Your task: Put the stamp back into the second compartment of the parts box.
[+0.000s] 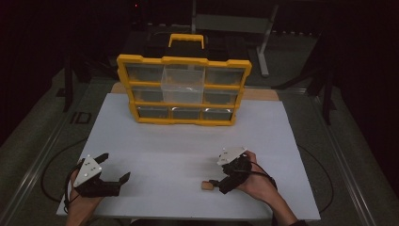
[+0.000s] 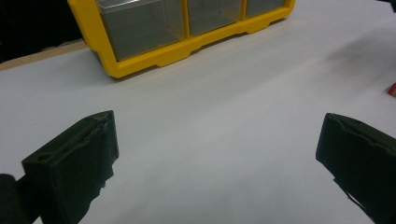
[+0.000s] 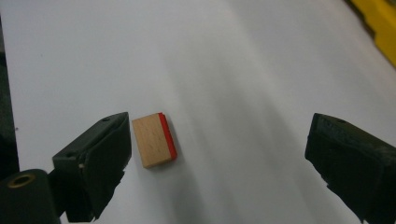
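A small wooden block (image 3: 152,141) with a red edge lies flat on the white board (image 1: 188,141). My right gripper (image 3: 219,123) is open wide, and the block rests just inside its left jaw, apart from it. In the high view the block (image 1: 206,186) sits at the front, just left of the right gripper (image 1: 217,173). My left gripper (image 1: 114,168) stands open at the front left corner with nothing between its jaws (image 2: 218,120). A yellow organizer (image 1: 183,89) with clear drawers stands at the back; its upper middle drawer (image 1: 182,84) is pulled out.
The organizer's yellow base (image 2: 154,58) is ahead of the left gripper across bare white board. A sliver of the red-edged block (image 2: 393,89) shows at the right edge of the left gripper view. Dark floor and a metal stand (image 1: 263,42) surround the table.
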The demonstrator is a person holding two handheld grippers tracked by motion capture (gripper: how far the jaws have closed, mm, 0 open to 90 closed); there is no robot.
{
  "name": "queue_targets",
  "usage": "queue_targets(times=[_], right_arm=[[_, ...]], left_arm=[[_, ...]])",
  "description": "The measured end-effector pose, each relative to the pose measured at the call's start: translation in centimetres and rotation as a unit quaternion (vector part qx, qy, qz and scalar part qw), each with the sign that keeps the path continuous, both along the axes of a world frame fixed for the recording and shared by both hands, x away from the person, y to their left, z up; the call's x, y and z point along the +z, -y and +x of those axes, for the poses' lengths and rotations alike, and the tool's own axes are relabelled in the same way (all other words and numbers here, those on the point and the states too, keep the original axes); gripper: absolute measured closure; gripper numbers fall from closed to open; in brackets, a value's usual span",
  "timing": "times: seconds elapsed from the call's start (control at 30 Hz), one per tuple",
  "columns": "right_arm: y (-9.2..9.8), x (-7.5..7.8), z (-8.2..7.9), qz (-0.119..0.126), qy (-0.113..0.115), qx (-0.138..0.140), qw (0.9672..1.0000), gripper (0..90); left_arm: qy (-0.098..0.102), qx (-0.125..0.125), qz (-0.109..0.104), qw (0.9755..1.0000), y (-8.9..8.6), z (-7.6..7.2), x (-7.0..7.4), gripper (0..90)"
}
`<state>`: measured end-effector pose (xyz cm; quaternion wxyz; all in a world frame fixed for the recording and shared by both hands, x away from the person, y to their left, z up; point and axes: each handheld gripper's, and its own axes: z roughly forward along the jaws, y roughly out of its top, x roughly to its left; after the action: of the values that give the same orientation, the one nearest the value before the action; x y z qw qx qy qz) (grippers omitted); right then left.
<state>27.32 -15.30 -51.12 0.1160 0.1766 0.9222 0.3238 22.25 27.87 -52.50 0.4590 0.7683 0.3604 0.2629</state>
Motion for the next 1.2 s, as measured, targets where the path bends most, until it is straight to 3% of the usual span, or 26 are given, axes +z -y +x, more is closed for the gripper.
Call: queue_targets(times=[0.53, 0.77, 0.83, 0.9, 0.97, 1.2], right_arm=[[-1.9, -1.9, 0.5, -0.047, -0.028, 0.020, 0.9983, 7.3], [-2.8, -3.0, 0.8, -0.078, -0.063, 0.045, 0.9939, 13.9], [-3.1, -3.2, 0.7, -0.081, -0.072, 0.050, 0.9929, 18.1], [-3.2, -3.4, 0.9, -0.080, -0.078, 0.079, 0.9906, 27.6], [-3.5, -3.5, 0.6, -0.083, -0.096, 0.079, 0.9888, 36.4], [-3.5, -3.4, 0.6, -0.087, -0.087, 0.091, 0.9882, 58.3]], left_arm=[[-0.001, -0.003, 0.000, 1.0000, 0.1, 0.0, 0.0, 0.0], [-0.003, -0.004, 0.002, 1.0000, 0.1, 0.0, -0.1, 0.0], [-0.003, -0.005, 0.002, 1.0000, 0.1, 0.0, -0.1, 0.0], [-0.003, -0.005, 0.002, 1.0000, 0.1, 0.0, -0.1, 0.0], [-0.003, -0.005, 0.001, 1.0000, 0.1, 0.0, -0.1, 0.0], [-0.003, -0.005, 0.004, 1.0000, 0.2, 0.0, -0.2, 0.0]])
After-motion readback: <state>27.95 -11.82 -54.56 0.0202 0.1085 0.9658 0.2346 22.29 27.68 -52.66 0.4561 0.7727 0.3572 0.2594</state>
